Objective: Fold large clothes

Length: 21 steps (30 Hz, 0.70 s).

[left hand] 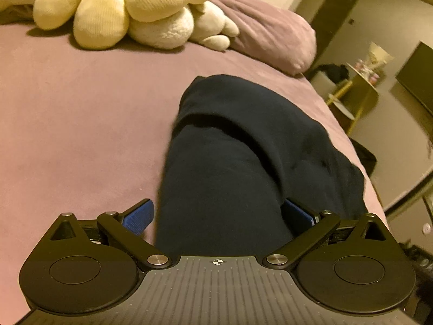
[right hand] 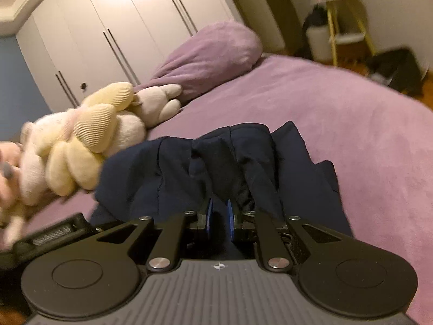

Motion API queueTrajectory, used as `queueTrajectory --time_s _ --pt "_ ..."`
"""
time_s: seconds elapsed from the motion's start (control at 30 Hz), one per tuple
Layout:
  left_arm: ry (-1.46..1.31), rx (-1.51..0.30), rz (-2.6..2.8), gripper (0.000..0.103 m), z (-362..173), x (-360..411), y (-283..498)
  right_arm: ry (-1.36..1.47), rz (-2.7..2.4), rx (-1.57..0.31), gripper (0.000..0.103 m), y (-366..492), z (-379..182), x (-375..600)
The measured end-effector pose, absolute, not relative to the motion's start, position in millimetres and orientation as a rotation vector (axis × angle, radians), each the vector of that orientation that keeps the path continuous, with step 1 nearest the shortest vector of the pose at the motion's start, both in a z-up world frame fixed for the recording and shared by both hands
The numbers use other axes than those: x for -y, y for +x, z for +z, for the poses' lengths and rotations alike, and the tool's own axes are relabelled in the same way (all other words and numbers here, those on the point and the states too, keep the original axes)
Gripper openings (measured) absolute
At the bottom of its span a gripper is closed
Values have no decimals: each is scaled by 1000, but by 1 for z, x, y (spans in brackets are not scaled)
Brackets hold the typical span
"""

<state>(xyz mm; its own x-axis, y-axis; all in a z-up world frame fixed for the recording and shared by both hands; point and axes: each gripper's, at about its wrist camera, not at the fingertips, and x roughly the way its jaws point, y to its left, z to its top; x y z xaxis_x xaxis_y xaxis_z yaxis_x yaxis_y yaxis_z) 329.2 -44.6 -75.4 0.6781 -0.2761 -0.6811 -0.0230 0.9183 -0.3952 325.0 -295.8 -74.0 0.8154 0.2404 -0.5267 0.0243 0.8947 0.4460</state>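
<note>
In the left wrist view, the left tool (left hand: 217, 215) has its blue-padded fingers (left hand: 139, 216) spread wide on either side of a thick fold of the dark navy garment (left hand: 243, 149). The cloth fills the gap between them, and I cannot tell whether either pad presses on it. The garment runs away from the tool as a long bundle lying on the bed (left hand: 81, 122), which is covered in a purple sheet. Farther off, cream plush toys (left hand: 121, 8) sit near the head of the bed, touching a purple pillow (left hand: 270, 32) to their right. Beyond the bed's edge stands a yellow side table (left hand: 357, 89).

In the right wrist view, the right tool (right hand: 219, 216) has its fingers (right hand: 209, 214) drawn close together, pinching a gathered bunch of the same garment (right hand: 216, 157), whose cloth pleats up from the grip. The rest of it spreads over the bed (right hand: 351, 124). The plush toys (right hand: 89, 140) lie just to the left of the cloth, the pillow (right hand: 211, 57) behind them. White wardrobe doors (right hand: 121, 27) stand at the back.
</note>
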Motion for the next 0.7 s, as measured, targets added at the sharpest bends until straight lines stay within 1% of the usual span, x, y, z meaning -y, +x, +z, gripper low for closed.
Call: queueTrajectory --time_s 0.03,0.07,0.1,0.13,0.2,0.27,0.37,0.47,0.53,0.6,0.63,0.67,0.7 --pt "-391 -819 -177 103 -72 39 326 472 137 -619 16 320 -68 304" --pt "-403 -825 -226 103 -71 31 324 477 138 -622 28 314 -63 311" --pt "-424 -833 -264 103 -70 22 322 464 104 -635 61 308 -59 321" --pt "-464 -848 -300 103 -72 12 320 457 78 -646 75 304 -58 330" --pt "-549 -874 -374 103 -78 -3 319 479 93 -691 75 298 -63 352" --pt "-603 -917 -405 103 -89 -11 323 557 120 -774 74 299 -76 372" --pt "-689 -967 -436 103 -109 -12 334 757 222 -857 68 307 -103 392" --pt "-711 -966 -440 101 -116 -9 343 789 238 -874 65 318 -116 392" --pt "-719 -963 -428 97 -117 -7 345 810 248 -880 57 325 -121 393" --pt "-709 -956 -424 91 -112 -7 346 830 264 -885 51 332 -125 393" --pt "-697 -949 -426 85 -109 -6 345 832 269 -887 47 334 -127 393" --pt "-691 -943 -425 82 -106 -6 343 837 273 -890 45 336 -128 391" --pt "-688 -938 -424 80 -103 -5 342 837 274 -892 40 338 -127 387"
